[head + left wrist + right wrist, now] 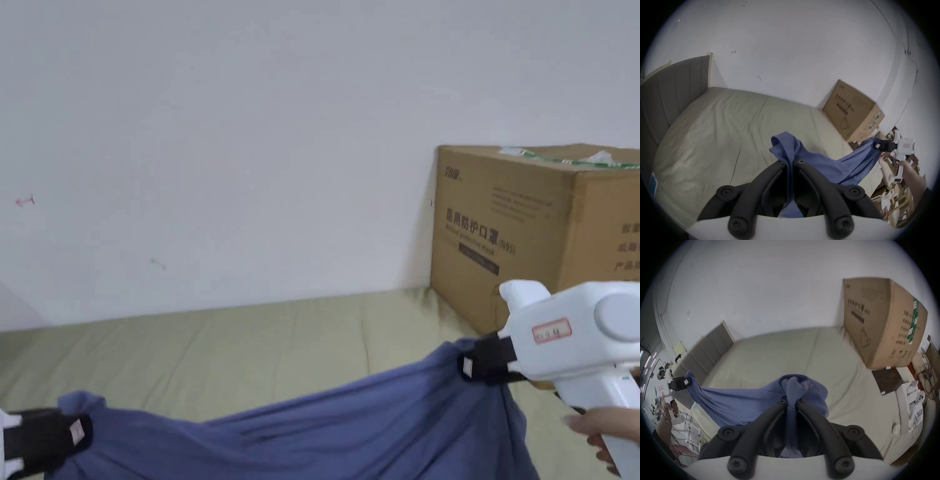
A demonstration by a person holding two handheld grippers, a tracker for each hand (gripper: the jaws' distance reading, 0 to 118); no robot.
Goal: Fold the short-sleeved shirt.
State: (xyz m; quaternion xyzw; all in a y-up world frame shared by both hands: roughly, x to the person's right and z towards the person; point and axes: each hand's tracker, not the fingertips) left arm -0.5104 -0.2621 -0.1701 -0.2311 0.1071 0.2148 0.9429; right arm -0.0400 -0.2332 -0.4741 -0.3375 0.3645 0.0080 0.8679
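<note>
While both jaws of the left tool [790,160] press on a bunched fold of the blue shirt [350,425], the right tool [790,400] is likewise clamped tight on another gathered part of it, with cloth running back between each pair of jaws. In the head view the left tool [75,431] sits at the lower left corner and the right tool [465,365] at the right, held higher by a hand [609,431] on its white grip. The shirt hangs stretched between the two, sagging in the middle, lifted above the bed [250,344]; whether its lowest part touches the sheet cannot be told.

Beyond the cloth, the pale green sheet lies bare and open all the way to the white wall [250,125] behind it. A grey headboard [672,84] bounds the bed on the left. One cardboard box [512,231] stands on the bed's far right corner against the wall, just beside the right tool. Past the bed's right edge lies a clutter of boxes and papers [912,402].

Counted: two tools, one shirt, one large box, one bed.
</note>
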